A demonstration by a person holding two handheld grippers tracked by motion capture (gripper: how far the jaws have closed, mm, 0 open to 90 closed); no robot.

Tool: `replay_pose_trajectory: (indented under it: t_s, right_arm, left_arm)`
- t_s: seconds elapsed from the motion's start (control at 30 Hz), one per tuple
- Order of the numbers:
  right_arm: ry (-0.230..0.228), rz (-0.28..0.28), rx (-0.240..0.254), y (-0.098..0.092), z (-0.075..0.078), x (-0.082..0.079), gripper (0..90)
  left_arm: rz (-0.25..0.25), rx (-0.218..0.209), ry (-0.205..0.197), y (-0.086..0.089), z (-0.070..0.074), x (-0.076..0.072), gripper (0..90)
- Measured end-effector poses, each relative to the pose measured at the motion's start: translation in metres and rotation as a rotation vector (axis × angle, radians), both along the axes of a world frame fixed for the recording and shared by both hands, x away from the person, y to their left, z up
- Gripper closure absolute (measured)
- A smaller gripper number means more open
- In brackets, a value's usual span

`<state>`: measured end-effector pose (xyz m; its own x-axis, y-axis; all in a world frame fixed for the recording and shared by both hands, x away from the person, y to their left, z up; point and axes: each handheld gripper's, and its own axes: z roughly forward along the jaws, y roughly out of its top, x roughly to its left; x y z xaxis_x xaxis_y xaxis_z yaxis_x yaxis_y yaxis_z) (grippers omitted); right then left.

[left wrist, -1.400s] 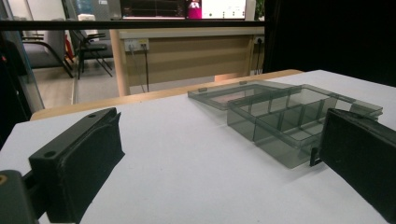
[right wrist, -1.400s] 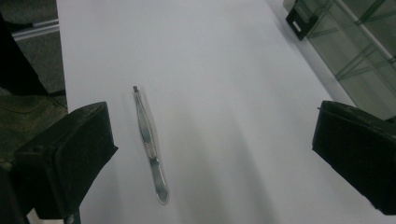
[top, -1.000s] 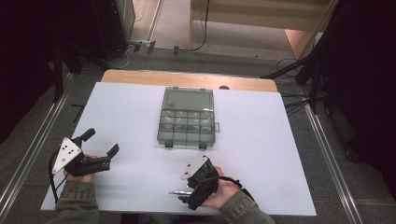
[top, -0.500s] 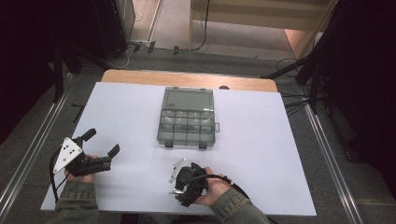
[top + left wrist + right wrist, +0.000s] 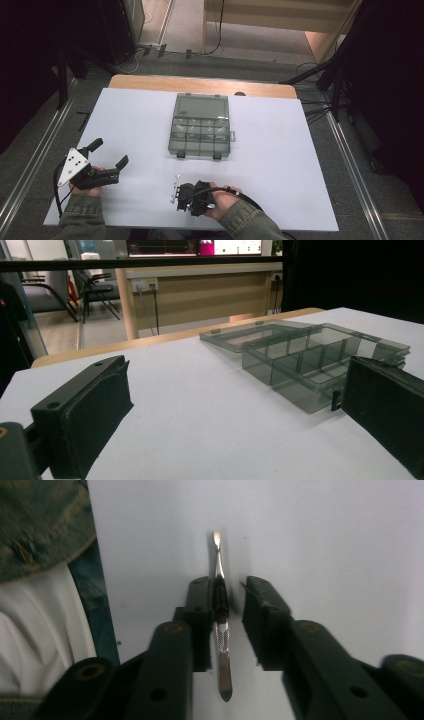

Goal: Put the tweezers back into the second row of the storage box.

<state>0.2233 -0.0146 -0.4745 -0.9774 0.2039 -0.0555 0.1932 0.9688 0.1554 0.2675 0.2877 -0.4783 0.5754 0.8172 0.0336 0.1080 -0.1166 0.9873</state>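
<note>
Resting near the table's (image 5: 280, 165) front left corner, left gripper (image 5: 107, 155) held in a hand (image 5: 87, 182), jaws spread wide, nothing between them; grey three-cornered plate (image 5: 71, 164) on top. In the left gripper view the two black jaws stand far apart over the bare white top, and a clear grey box (image 5: 320, 362) sits ahead to the right, lid (image 5: 250, 335) laid open flat behind it, dividers visible, compartments looking empty. High view puts the box (image 5: 201, 131) around the table's middle, well apart from both grippers. Right gripper (image 5: 176, 194) low at the front edge, tipped down toward the surface, cable looping back over the hand (image 5: 220, 200). In the right gripper view its jaws are part open with a slim metal tool (image 5: 220, 610) lying lengthwise in the gap: knurled shaft, black band at mid-length, small flat tip at the far end. Tool sits against the left jaw; a clear gap remains to the right jaw, so not clamped. Tool seems to lie on the white top; cannot tell for certain. Denim and white cloth at that view's left edge.
</note>
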Motion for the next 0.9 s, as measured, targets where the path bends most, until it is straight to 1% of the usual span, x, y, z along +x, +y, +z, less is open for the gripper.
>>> replay_pose_trajectory:
  t_s: [0.07, 0.13, 0.2, 0.3, 0.33, 0.43, 0.5, 0.53, 0.67, 0.73, 0.9]
  right_arm:
    - [0.022, 0.005, -0.013, 0.001, 0.001, 0.001, 81.3]
    - [0.038, 0.014, -0.007, 0.001, 0.001, 0.001, 85.5]
    - [0.028, 0.020, -0.001, 0.000, 0.001, 0.001, 85.7]
    - [0.039, 0.031, 0.012, -0.001, 0.001, 0.003, 85.8]
    - [0.048, 0.021, 0.017, -0.002, 0.001, 0.003, 85.8]
    - [0.077, 0.019, 0.035, -0.007, 0.001, 0.007, 85.8]
    - [0.106, 0.010, 0.065, -0.011, 0.003, 0.011, 85.8]
    - [0.110, 0.006, 0.077, -0.013, 0.003, 0.013, 85.8]
    - [0.101, -0.015, 0.105, -0.020, 0.008, 0.018, 85.8]
    - [0.100, -0.022, 0.127, -0.024, 0.010, 0.021, 85.7]
    - [0.085, -0.068, 0.177, -0.032, 0.015, 0.031, 85.7]
  left_arm:
    - [-0.001, -0.001, -0.001, 0.001, 0.000, 0.000, 0.0]
    - [0.001, -0.002, -0.001, 0.001, 0.000, 0.000, 0.0]
    - [0.000, -0.003, -0.001, 0.000, 0.000, 0.001, 0.0]
    - [-0.001, -0.001, -0.002, 0.000, 0.000, 0.000, 0.0]
    - [-0.002, -0.002, -0.002, 0.000, 0.000, 0.000, 0.0]
    - [0.000, -0.003, -0.001, 0.000, 0.000, 0.001, 0.0]
    - [-0.001, -0.002, 0.000, 0.000, 0.000, 0.000, 0.0]
    - [-0.001, -0.001, 0.000, 0.000, 0.000, 0.000, 0.0]
    - [-0.001, -0.002, 0.001, 0.000, 0.000, 0.000, 0.0]
    - [-0.001, -0.001, 0.002, 0.000, 0.000, 0.000, 0.0]
    - [-0.002, -0.001, 0.002, 0.000, 0.000, 0.000, 0.0]
